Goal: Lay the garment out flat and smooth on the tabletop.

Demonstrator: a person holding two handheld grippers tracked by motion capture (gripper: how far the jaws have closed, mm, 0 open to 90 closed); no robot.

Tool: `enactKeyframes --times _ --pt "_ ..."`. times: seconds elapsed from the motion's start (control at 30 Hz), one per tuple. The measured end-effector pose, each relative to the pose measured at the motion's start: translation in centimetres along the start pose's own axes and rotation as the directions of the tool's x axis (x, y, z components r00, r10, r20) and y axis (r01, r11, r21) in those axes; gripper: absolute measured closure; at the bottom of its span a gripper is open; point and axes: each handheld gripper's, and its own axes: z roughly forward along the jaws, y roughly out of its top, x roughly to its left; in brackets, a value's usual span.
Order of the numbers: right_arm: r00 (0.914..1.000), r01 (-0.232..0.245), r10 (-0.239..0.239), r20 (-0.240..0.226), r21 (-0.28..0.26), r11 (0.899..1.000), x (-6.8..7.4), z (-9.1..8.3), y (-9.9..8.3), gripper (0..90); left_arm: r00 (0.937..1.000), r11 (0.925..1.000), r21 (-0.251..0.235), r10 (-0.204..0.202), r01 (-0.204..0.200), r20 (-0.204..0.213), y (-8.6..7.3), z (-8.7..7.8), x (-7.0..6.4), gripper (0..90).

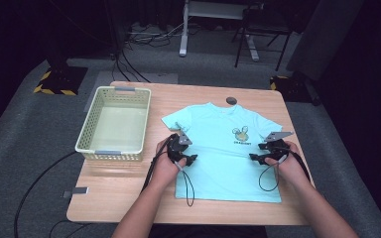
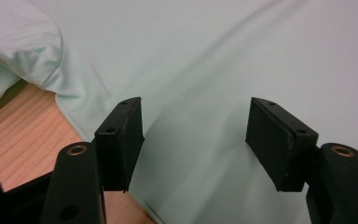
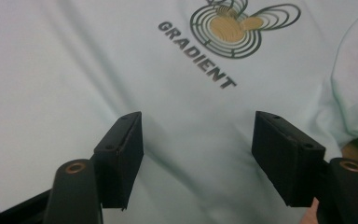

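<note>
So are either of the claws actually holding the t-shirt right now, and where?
Nothing is held. The left claw and right claw both stand open over the t-shirt, with no fabric pinched between the jaws.

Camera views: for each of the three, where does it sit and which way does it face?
High view: above the person's side, facing forward and down on the table, basket and T-shirt; forearms and both hand-held grippers show.
Left gripper view: on the left hand-held gripper, over the shirt's edge; open black jaws.
Right gripper view: on the right hand-held gripper, facing the GRADIENT print; open jaws.
All three share the shirt.
</note>
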Motion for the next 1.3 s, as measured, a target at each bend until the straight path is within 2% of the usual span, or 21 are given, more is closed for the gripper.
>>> enactKeyframes --times 0.07,0.13,0.2,0.27,0.4,0.67,0.93,1.3 --pt "0.9999 -0.015 0.015 0.001 0.014 1.0 0.0 -0.3 -0.1 34.4 1.0 1.0 0.004 0.006 -0.006 0.001 -0.1 -0.3 -0.4 35.3" --pt "0.9996 -0.028 0.027 0.001 0.013 1.0 -0.1 -0.6 -0.2 34.4 0.9999 0.9999 -0.013 0.011 -0.011 -0.008 -0.4 -0.7 -0.6 35.3" --pt "0.9989 -0.046 0.046 -0.01 0.01 0.999 -0.1 -1.0 -0.3 34.4 1.0 0.9999 -0.006 0.008 -0.008 0.004 -0.6 -1.1 -0.9 35.2" --pt "0.999 -0.043 0.043 -0.009 0.007 0.999 0.1 -1.4 -0.4 34.4 0.9995 0.9995 0.011 0.031 -0.031 0.003 -1.0 -1.4 -1.2 34.4" --pt "0.9993 -0.034 0.034 -0.016 -0.017 0.999 0.9 -2.7 -0.7 34.1 0.9984 0.9986 -0.006 0.053 -0.053 -0.019 -1.5 -2.5 -2.2 34.3" --pt "0.9997 -0.015 0.014 -0.022 -0.073 0.997 1.9 -5.1 -1.1 33.0 0.998 0.9979 -0.031 0.056 -0.057 -0.03 -2.0 -4.7 -3.3 32.7" --pt "0.9998 0.0 -0.002 -0.021 -0.094 0.996 2.5 -6.7 -1.8 31.8 0.998 0.9978 -0.04 0.051 -0.053 -0.038 -2.4 -6.4 -3.9 31.0" --pt "0.9999 0.002 -0.004 -0.016 -0.111 0.994 2.7 -8.6 -3.1 29.7 0.9976 0.9986 -0.04 0.031 -0.034 -0.062 -3.9 -8.4 -3.8 29.5"
